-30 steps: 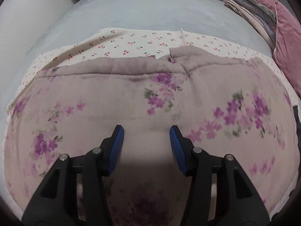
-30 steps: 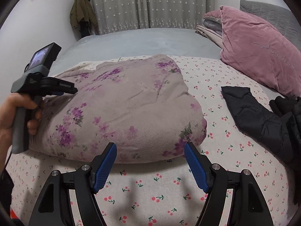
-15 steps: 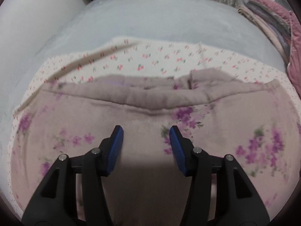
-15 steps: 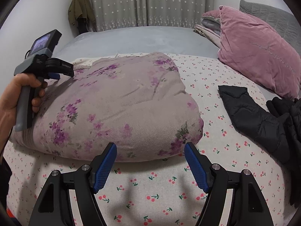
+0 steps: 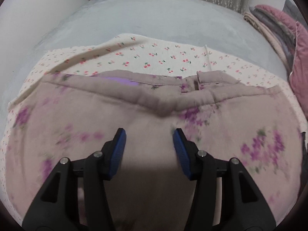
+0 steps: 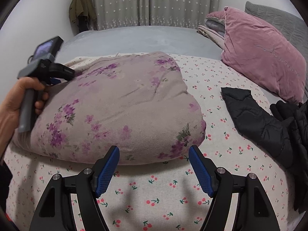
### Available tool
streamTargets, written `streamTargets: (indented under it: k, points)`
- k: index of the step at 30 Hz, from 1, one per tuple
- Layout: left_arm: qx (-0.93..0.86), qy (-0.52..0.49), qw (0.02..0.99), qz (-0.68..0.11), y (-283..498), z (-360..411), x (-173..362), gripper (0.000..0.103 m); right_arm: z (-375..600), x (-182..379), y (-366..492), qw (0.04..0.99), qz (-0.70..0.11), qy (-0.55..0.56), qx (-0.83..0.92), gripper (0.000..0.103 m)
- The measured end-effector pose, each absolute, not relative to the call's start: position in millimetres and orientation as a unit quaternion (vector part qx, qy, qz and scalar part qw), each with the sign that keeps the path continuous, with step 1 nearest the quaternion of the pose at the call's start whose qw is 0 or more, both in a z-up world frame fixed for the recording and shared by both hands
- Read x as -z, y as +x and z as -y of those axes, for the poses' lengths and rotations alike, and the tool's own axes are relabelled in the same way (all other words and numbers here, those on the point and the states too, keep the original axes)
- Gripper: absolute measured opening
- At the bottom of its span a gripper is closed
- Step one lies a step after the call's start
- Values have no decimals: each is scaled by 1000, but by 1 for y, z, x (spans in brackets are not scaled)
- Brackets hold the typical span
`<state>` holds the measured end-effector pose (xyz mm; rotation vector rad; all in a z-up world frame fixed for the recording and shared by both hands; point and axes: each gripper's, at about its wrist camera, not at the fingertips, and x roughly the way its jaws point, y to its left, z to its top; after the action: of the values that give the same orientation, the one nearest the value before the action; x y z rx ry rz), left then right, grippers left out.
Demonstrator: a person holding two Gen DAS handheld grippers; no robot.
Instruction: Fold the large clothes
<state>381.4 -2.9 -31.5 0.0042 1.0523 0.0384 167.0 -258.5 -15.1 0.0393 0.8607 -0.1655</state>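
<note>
Now both my hand-held grippers, left [image 5: 148,140] and right [image 6: 154,158], gaped empty; the puffy mauve floral padded garment [image 6: 123,105] risked springing unfolded.

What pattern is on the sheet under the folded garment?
Small red cherries with green stems on a cream sheet; clearest in the right wrist view.

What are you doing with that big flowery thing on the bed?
A person is folding a big padded floral garment on a cherry-print sheet. It already lies in a thick folded bundle. The left gripper is open and hovers over the top of the bundle, near its stitched edge. The right gripper is open too, just in front of the bundle's near edge, holding nothing. A black puffer jacket lies unfolded to the right, beside a pink pillow.
</note>
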Motion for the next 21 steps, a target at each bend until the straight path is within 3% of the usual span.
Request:
streamTargets:
  k: [5, 11, 21]
  points:
    - [-2, 14, 888, -460, 289, -23, -3, 58, 257, 20, 168, 899, -432, 54, 51, 75]
    - [66, -3, 885, -461, 200, -29, 7, 59, 249, 26, 167, 894, -441, 70, 32, 76]
    - [64, 19, 901, -428, 203, -5, 36, 66, 276, 59, 173, 846, -473, 244, -32, 76]
